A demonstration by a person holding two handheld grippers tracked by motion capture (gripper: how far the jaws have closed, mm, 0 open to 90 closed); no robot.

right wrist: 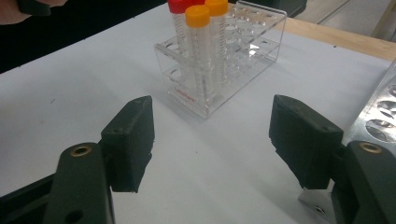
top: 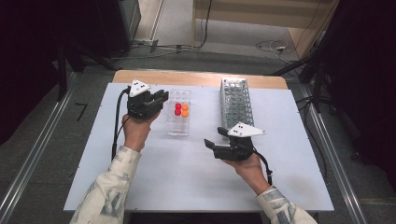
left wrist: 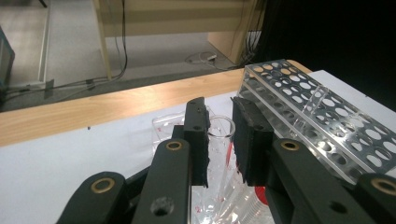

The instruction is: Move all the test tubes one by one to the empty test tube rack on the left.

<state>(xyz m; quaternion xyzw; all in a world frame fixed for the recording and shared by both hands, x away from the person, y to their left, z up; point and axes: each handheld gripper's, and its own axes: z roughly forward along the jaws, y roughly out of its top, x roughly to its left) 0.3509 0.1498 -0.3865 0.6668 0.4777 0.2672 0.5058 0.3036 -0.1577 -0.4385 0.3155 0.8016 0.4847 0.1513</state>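
Observation:
A small clear rack (top: 180, 127) stands mid-table with several tubes in it, red caps (top: 178, 109) beside orange caps (top: 185, 110). Just left of it, my left gripper (top: 162, 97) is shut on a clear uncapped tube (left wrist: 220, 127) that leans between the pads. The rack's near wall (left wrist: 161, 127) shows behind the jaws. Further right and nearer the person, my right gripper (top: 215, 136) points left. In its own view the right gripper (right wrist: 212, 112) stands open over bare table, facing the rack (right wrist: 187, 95) and an orange-capped tube (right wrist: 197, 14).
A long clear rack with many holes (top: 236, 100) lies at the back right, close behind the right gripper (left wrist: 317, 112). The white table top (top: 187, 182) ends in a wooden strip (top: 196, 77) at the far side. Cables lie on the floor beyond.

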